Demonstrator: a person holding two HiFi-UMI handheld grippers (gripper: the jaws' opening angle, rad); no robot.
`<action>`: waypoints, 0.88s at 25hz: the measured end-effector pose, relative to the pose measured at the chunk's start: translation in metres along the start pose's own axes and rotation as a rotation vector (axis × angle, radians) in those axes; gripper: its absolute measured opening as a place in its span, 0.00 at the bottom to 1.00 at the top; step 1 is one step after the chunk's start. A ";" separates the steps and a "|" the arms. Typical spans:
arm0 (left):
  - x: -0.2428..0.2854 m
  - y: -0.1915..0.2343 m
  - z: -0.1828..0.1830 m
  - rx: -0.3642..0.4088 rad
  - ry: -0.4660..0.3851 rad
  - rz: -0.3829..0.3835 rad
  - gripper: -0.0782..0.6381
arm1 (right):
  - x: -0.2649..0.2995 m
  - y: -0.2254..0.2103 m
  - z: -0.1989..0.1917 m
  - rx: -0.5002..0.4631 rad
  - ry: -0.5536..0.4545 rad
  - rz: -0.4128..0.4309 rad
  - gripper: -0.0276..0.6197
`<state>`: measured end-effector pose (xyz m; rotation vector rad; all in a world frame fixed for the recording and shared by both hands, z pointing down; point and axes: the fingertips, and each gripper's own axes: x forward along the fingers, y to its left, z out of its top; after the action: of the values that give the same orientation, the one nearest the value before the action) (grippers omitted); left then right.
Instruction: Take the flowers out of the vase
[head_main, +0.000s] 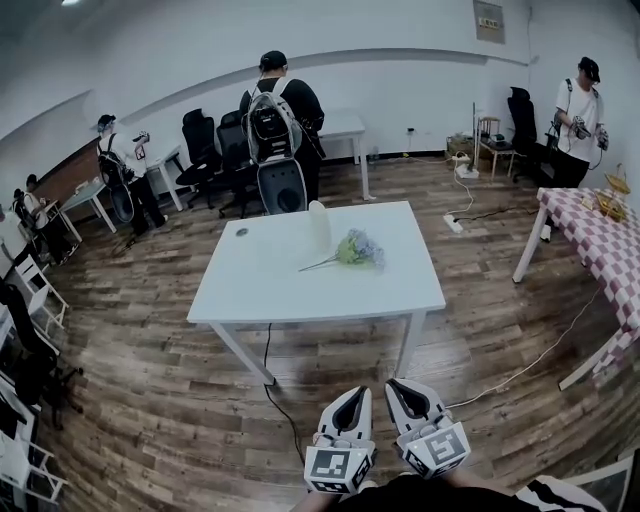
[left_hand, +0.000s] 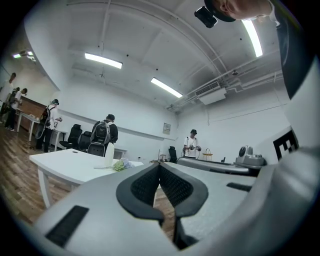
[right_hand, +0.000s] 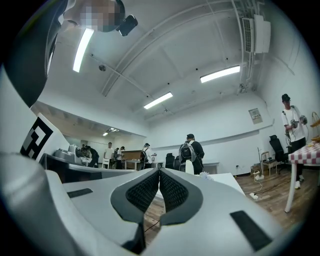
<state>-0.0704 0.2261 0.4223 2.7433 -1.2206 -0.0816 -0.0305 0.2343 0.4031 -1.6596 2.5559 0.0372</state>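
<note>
My left hand-held gripper (head_main: 356, 392) and right hand-held gripper (head_main: 397, 384) are light grey-white with black ribbed pads (left_hand: 145, 186), each carrying a marker cube (head_main: 338, 466) of black-and-white squares. Bench (head_main: 250, 290) is plain white, vase (head_main: 319, 226) white too, flowers (head_main: 360, 247) pale lilac-blue with green leaves and stem. Floor (head_main: 150, 390) is brown wood planks with streaky grain, tablecloth (head_main: 595, 250) at right is red-and-white check, office chairs (head_main: 200, 140) black, walls (head_main: 180, 50) white.

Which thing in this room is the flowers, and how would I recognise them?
Look at the white table in the middle of the room. Beside the upright white vase lies the bunch of flowers, the only green and lilac thing there.
</note>
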 end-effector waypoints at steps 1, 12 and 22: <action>-0.001 0.001 0.003 0.007 -0.006 0.001 0.12 | 0.001 0.001 0.003 0.001 -0.007 -0.001 0.07; 0.002 -0.002 0.004 0.000 -0.003 -0.019 0.12 | 0.000 0.006 0.000 0.012 0.018 0.023 0.07; -0.003 0.006 -0.004 -0.021 0.011 -0.033 0.12 | 0.003 0.013 -0.004 0.002 0.006 0.013 0.07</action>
<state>-0.0766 0.2246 0.4273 2.7430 -1.1657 -0.0825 -0.0434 0.2367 0.4067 -1.6452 2.5709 0.0309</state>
